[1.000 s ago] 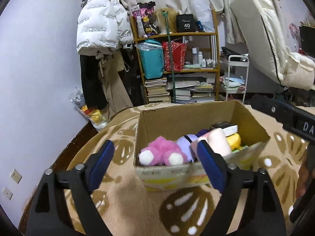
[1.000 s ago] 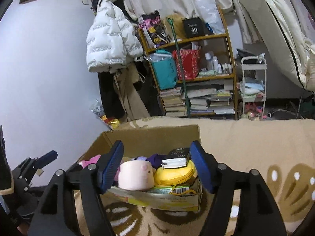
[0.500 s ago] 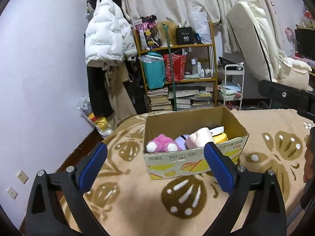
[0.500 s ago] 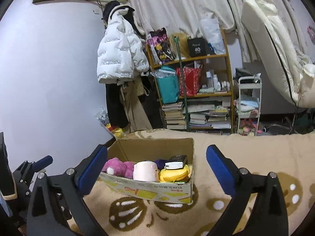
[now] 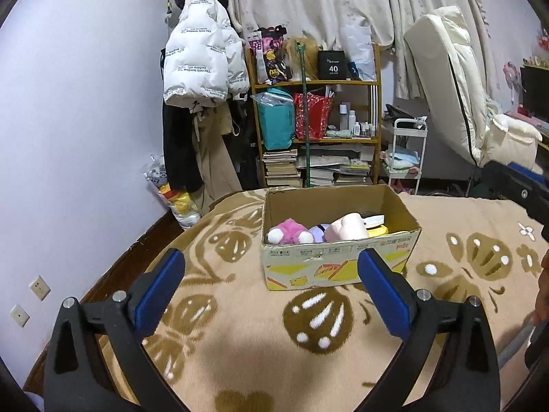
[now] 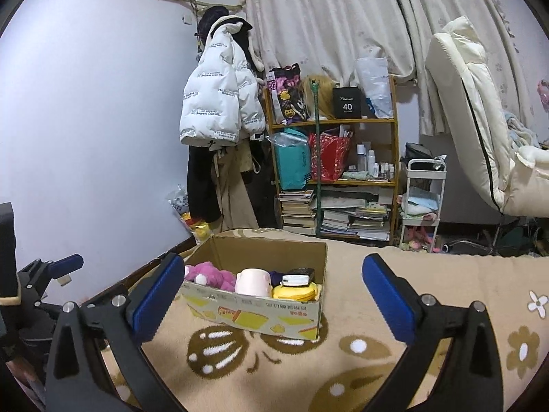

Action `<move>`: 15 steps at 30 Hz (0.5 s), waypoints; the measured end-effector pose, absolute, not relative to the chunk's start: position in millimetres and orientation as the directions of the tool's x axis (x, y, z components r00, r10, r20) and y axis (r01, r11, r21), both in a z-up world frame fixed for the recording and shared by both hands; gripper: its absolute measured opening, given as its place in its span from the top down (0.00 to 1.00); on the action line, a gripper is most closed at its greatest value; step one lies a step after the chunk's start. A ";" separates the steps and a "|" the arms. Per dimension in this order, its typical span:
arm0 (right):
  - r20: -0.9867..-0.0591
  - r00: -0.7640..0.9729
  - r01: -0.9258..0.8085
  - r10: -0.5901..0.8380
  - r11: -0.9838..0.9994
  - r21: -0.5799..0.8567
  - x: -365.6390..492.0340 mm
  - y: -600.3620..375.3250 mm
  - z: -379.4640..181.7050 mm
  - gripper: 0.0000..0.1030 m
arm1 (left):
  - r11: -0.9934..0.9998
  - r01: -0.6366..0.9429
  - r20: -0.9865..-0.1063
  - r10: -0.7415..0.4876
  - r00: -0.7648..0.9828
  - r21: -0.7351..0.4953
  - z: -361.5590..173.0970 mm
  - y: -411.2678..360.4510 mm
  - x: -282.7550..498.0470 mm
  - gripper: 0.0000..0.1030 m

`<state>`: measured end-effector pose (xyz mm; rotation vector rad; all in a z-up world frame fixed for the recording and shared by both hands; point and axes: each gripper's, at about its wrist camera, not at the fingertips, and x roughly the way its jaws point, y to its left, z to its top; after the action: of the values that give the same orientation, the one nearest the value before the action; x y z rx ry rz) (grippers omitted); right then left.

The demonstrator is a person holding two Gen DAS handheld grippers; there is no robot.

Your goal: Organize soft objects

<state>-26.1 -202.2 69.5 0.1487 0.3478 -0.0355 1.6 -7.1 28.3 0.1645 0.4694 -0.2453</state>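
Note:
An open cardboard box (image 5: pixel 339 264) (image 6: pixel 260 314) stands on the tan patterned blanket (image 5: pixel 260 343). In it lie a pink plush toy (image 5: pixel 290 231) (image 6: pixel 206 271), a pale pink plush (image 5: pixel 346 228) (image 6: pixel 252 281), a purple soft toy (image 5: pixel 317 232), a yellow soft thing (image 6: pixel 296 292) and a small black and white item (image 6: pixel 298 276). My left gripper (image 5: pixel 271 288) is open and empty, held back from the box's front. My right gripper (image 6: pixel 271 297) is open and empty, held back from the box. Part of the left gripper (image 6: pixel 51 267) shows at the right wrist view's left edge.
A wooden shelf (image 5: pixel 315 130) with bags, books and bottles stands behind the bed. A white puffer jacket (image 5: pixel 202 65) hangs on the wall at left. A white cart (image 5: pixel 406 158) and a cream recliner (image 5: pixel 456 103) are at right. The bed's left edge (image 5: pixel 137 243) drops off.
Both grippers have pulled back and up from the box, which now looks smaller and farther. Both jaws have opened wider. The box's contents have not moved.

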 end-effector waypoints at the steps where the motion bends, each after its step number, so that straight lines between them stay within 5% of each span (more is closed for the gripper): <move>1: -0.343 0.939 0.062 -0.010 0.988 0.142 -28.2 -202.4 69.3 0.00 | 0.959 0.269 -0.462 -0.197 0.865 0.094 29.9 -4.5 -1.9 0.03; 15: -0.327 0.944 0.082 -0.032 0.987 0.139 -55.3 -208.7 57.8 0.00 | 0.934 0.342 -0.367 -0.284 0.886 0.102 39.4 -4.7 -29.9 0.03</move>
<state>-55.3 -208.7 57.8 0.1520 0.3299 -0.0584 -29.9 -4.7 39.4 0.1662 0.3552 -0.3266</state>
